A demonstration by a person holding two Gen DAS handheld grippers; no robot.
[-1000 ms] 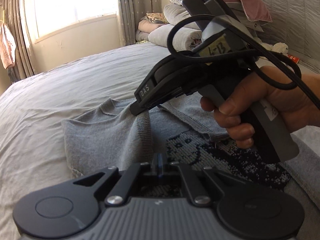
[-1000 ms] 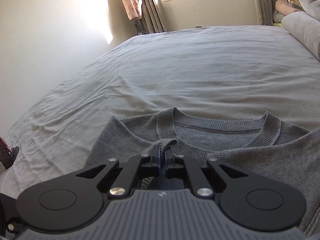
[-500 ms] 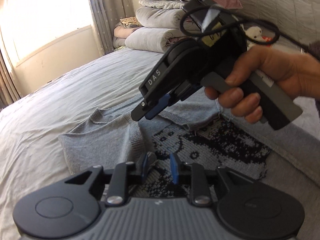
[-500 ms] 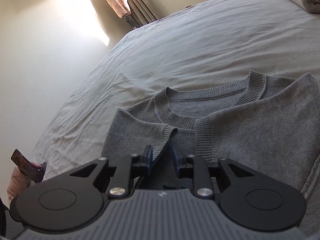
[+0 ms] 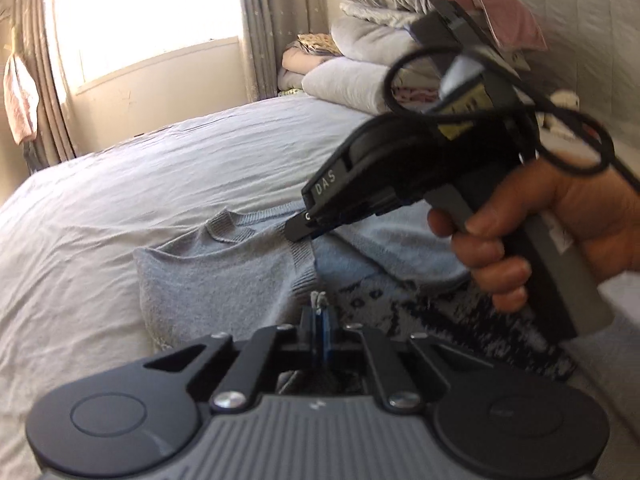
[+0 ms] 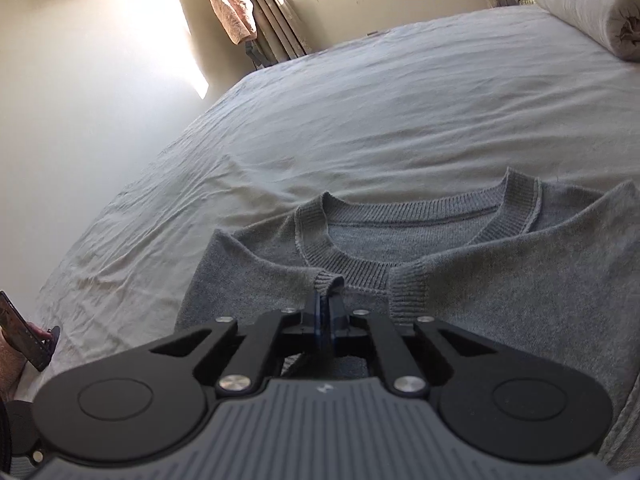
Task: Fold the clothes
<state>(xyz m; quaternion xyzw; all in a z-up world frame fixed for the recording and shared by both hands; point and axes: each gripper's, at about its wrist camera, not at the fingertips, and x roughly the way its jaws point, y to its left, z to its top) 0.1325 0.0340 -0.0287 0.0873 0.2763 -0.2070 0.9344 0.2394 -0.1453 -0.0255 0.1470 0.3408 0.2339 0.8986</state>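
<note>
Daylight is the only light source. In the left wrist view the window is blown out to white, with glare bleeding onto the curtain beside it. In the right wrist view a hard sunlit patch on the wall is overexposed, its detail lost. The bed sheet is evenly lit, its wrinkles shown by soft shadows. Strong fisheye bending and dark vignetting mark the corners of both views. The right gripper and the hand holding it are motion-blurred; the pillows behind are soft.
</note>
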